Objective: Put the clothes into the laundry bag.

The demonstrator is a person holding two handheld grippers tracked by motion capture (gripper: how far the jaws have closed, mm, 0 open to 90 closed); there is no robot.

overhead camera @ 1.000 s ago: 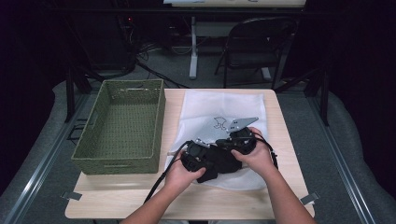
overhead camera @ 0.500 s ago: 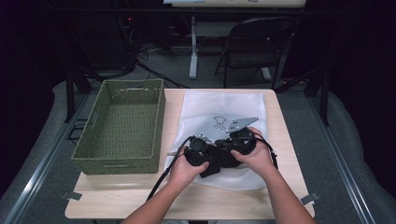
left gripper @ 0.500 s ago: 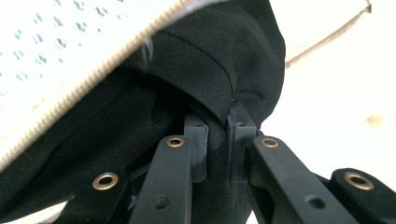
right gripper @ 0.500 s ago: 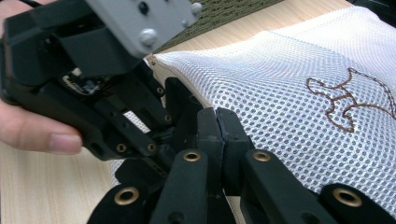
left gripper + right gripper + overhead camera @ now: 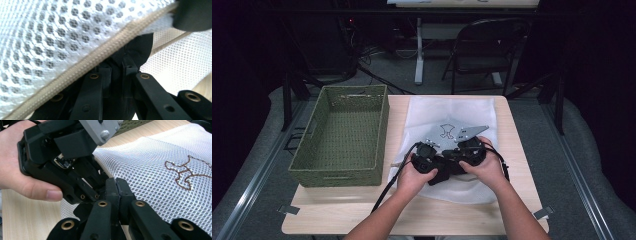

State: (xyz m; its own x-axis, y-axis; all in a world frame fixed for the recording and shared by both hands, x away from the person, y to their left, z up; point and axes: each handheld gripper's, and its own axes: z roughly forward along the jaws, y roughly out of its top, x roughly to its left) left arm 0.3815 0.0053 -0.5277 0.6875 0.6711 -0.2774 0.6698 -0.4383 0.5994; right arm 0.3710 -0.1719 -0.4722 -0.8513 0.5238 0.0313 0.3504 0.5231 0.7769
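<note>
Your two hand-held black grippers sit side by side at the near middle of the pale wooden table (image 5: 512, 210), both resting on the white mesh laundry bag (image 5: 452, 112) that lies flat across the table's right half. Your left gripper (image 5: 428, 159) is at about 9 o'clock of your right gripper (image 5: 469, 152), the two almost touching.

In the left gripper view, the left gripper (image 5: 116, 67) has its jaws pressed together on a bit of black fabric (image 5: 140, 50) at the bag's edge, just under the beige zipper (image 5: 100, 56) that runs from 8 o'clock up to 2 o'clock across the white mesh.

In the right gripper view, the right gripper (image 5: 115, 187) has its jaws closed flat against each other at the edge of the mesh; you cannot tell whether any cloth is caught between them. The brown embroidered outline (image 5: 183, 172) on the bag lies at 2 o'clock of those jaws.

The green woven rectangular basket (image 5: 339, 172) stands at 9 o'clock of the bag, just beside it.
</note>
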